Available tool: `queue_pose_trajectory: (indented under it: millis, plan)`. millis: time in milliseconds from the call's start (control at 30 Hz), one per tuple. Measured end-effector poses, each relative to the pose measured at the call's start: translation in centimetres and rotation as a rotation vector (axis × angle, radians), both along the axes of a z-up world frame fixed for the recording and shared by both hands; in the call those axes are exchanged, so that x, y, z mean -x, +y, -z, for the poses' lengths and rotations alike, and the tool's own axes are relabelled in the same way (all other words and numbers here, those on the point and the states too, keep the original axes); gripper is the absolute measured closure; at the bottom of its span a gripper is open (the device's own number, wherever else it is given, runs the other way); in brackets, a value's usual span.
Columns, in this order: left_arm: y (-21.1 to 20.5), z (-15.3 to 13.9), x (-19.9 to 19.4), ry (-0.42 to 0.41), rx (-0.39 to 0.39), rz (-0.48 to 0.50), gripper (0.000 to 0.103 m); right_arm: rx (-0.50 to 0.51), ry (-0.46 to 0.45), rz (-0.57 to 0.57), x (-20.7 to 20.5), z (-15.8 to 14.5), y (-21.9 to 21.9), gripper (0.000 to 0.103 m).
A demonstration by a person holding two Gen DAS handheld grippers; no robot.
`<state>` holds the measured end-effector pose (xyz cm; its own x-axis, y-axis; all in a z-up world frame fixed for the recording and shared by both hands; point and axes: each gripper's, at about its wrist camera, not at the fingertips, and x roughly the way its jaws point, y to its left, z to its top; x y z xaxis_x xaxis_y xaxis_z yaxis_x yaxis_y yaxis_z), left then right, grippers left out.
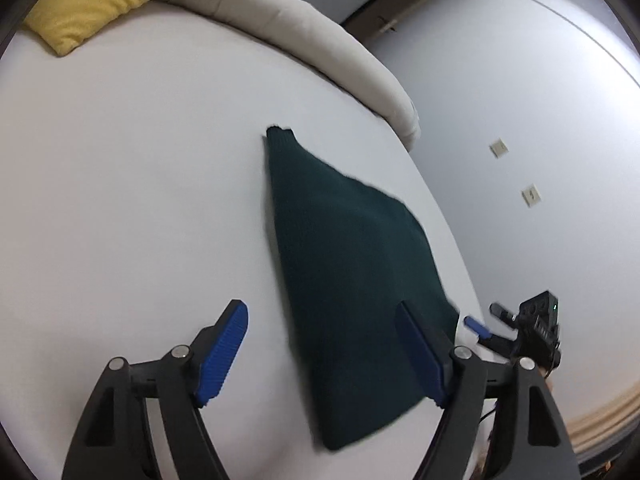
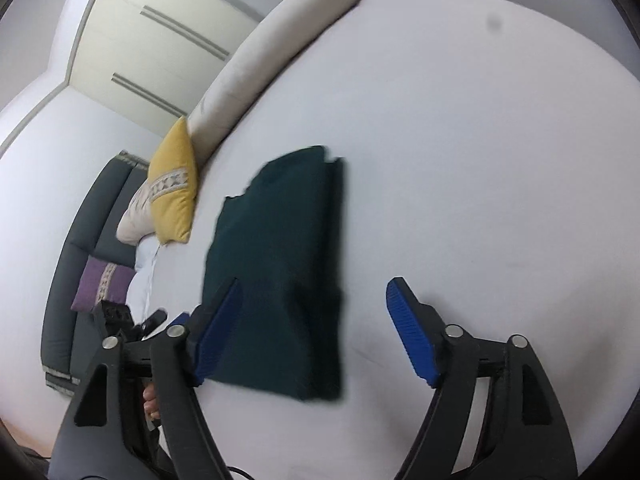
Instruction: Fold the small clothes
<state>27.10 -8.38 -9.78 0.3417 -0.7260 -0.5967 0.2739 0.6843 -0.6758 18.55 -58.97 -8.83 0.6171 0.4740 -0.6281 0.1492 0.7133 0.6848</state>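
A dark green knitted garment lies folded flat on the white bed. It also shows in the right wrist view. My left gripper is open and empty, hovering just above the garment's near left edge. My right gripper is open and empty, above the garment's near right part. In the left wrist view the right gripper shows beyond the garment's right side. In the right wrist view the left gripper shows at the lower left.
A yellow pillow and a rolled beige duvet lie at the far side of the bed. In the right wrist view a grey sofa with a purple cushion stands beyond the bed. The bed's edge runs close beside the garment.
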Motion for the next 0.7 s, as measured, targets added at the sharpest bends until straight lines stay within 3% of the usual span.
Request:
queue_pose_trajectory:
  millis: [133, 233, 267, 300, 367, 433, 600, 700]
  plan:
    - [-3.6, 0.9, -1.9, 0.039, -0.027, 0.044, 0.024, 0.039, 0.062, -0.089, -5.2, 0.6, 3.8, 0.029]
    - [-6.2, 3.2, -3.4, 0.122, -0.080, 0.065, 0.025, 0.046, 0.176, -0.098, -7.0, 3.4, 4.2, 0.031]
    - [-6.5, 3.8, -3.7, 0.134, -0.085, 0.054, 0.025, 0.029, 0.178, -0.087, -7.4, 4.1, 4.0, 0.034]
    - [-6.5, 3.8, -3.7, 0.119, -0.085, 0.051, 0.025, 0.005, 0.159, -0.070, -7.7, 4.4, 3.6, 0.046]
    - [-7.2, 3.6, -3.9, 0.096, -0.118, 0.065, 0.025, -0.031, 0.181, -0.037, -8.3, 5.0, 2.5, 0.062]
    - [-7.8, 3.7, -4.3, 0.095, -0.139, 0.077, 0.026, -0.096, 0.197, -0.030, -9.2, 6.0, 1.7, 0.069]
    - [-9.5, 3.7, -5.3, 0.112, -0.172, 0.067, 0.037, 0.093, 0.242, -0.092, -12.2, 5.2, 4.9, 0.070]
    - [-9.1, 4.0, -5.1, 0.110, -0.183, 0.066, 0.040, 0.122, 0.263, -0.101, -13.3, 4.9, 5.4, 0.070]
